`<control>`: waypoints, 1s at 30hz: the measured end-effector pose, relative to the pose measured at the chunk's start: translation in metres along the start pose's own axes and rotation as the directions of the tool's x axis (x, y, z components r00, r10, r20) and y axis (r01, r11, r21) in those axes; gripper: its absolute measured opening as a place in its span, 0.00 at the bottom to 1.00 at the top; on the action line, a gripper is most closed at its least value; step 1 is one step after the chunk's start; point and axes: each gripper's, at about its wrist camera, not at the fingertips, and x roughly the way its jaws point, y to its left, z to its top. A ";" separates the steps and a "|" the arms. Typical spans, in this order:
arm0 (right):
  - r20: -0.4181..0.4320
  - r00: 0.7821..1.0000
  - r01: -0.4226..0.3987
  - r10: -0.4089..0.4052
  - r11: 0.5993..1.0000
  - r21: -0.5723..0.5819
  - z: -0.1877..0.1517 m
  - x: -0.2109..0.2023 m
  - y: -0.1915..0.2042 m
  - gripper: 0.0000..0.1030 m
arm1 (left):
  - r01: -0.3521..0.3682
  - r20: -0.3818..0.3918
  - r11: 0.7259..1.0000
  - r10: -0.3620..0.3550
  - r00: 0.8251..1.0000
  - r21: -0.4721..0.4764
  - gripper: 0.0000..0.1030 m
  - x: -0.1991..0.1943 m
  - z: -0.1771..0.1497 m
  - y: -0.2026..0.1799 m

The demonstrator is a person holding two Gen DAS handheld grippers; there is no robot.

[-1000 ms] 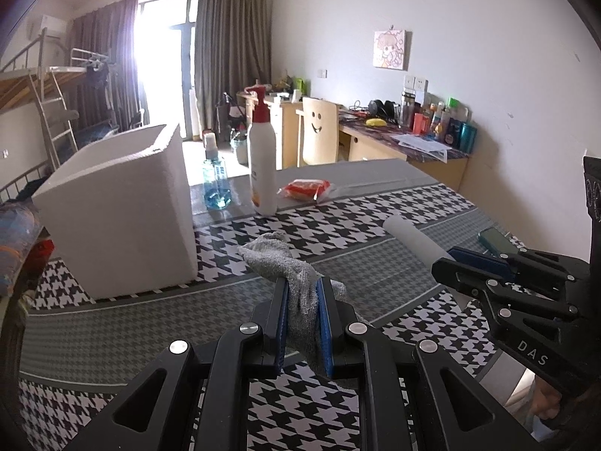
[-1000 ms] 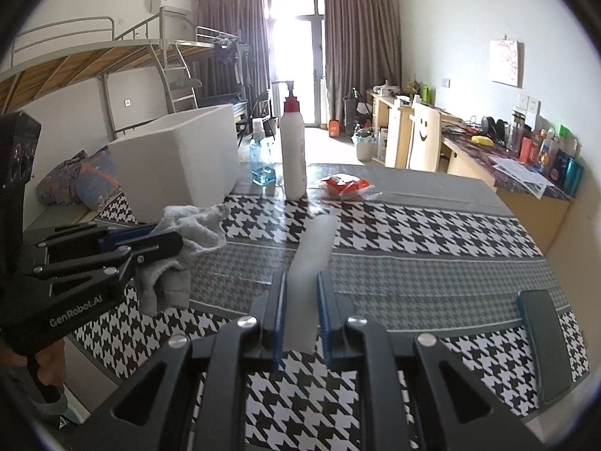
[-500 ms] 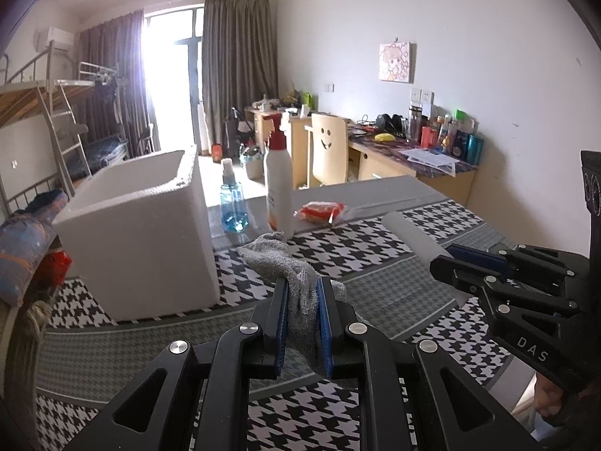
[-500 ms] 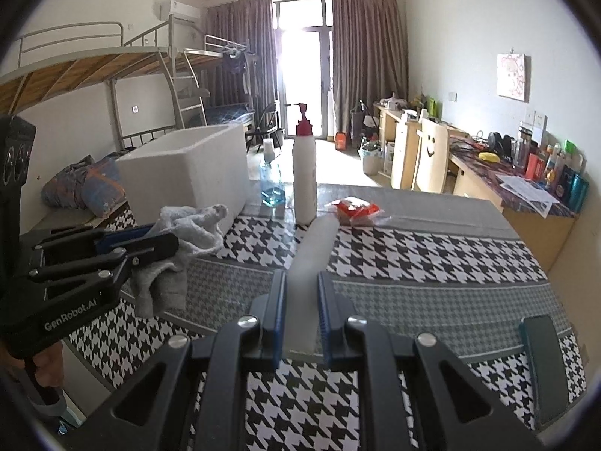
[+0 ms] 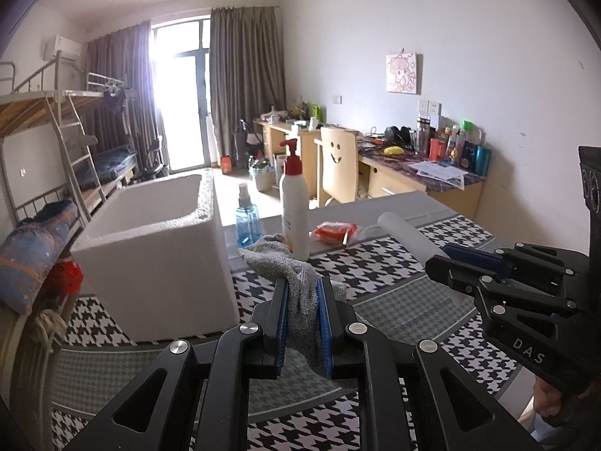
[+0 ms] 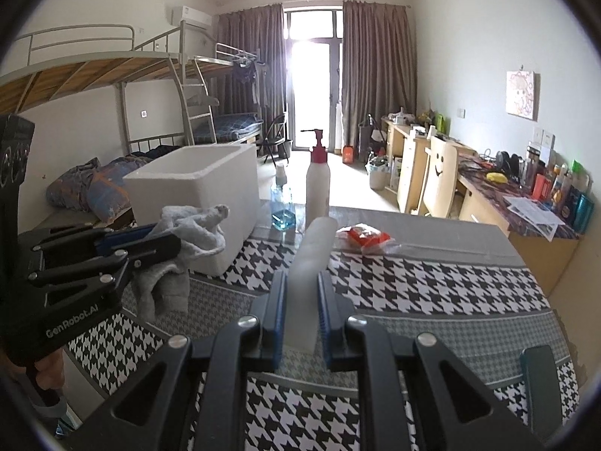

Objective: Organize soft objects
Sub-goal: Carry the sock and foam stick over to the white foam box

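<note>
Both grippers have risen: left gripper (image 5: 302, 314) pinches grey towel (image 5: 296, 278), right gripper (image 6: 300, 314) white foam roll (image 6: 313, 251) (phone (image 6: 541, 383) right view only).

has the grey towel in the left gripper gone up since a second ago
Yes. In the right wrist view the grey towel, clamped in the left gripper, now hangs clear of the houndstooth tablecloth, reaching higher against the white foam box than before.
</note>
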 end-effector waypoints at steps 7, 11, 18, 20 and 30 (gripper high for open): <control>0.011 1.000 -0.002 0.002 1.000 -0.003 0.011 0.003 -0.001 0.19 | -0.013 0.022 1.000 0.013 1.000 0.003 0.15 -0.002 0.010 0.004; 0.020 1.000 -0.004 0.004 1.000 -0.007 0.018 0.004 0.000 0.19 | -0.024 0.036 1.000 0.024 0.999 0.010 0.15 -0.003 0.016 0.007; 0.038 0.999 -0.009 0.010 1.000 -0.021 0.031 0.006 0.002 0.19 | -0.029 0.055 0.999 0.028 0.998 0.014 0.15 -0.002 0.028 0.011; 0.041 0.999 -0.011 0.012 1.000 -0.022 0.034 0.007 0.002 0.19 | -0.023 0.059 1.000 0.022 0.998 0.012 0.15 -0.002 0.031 0.012; 0.043 0.999 -0.016 0.017 0.999 -0.041 0.052 0.015 0.010 0.19 | -0.052 0.089 0.999 0.051 0.995 0.011 0.15 -0.005 0.043 0.021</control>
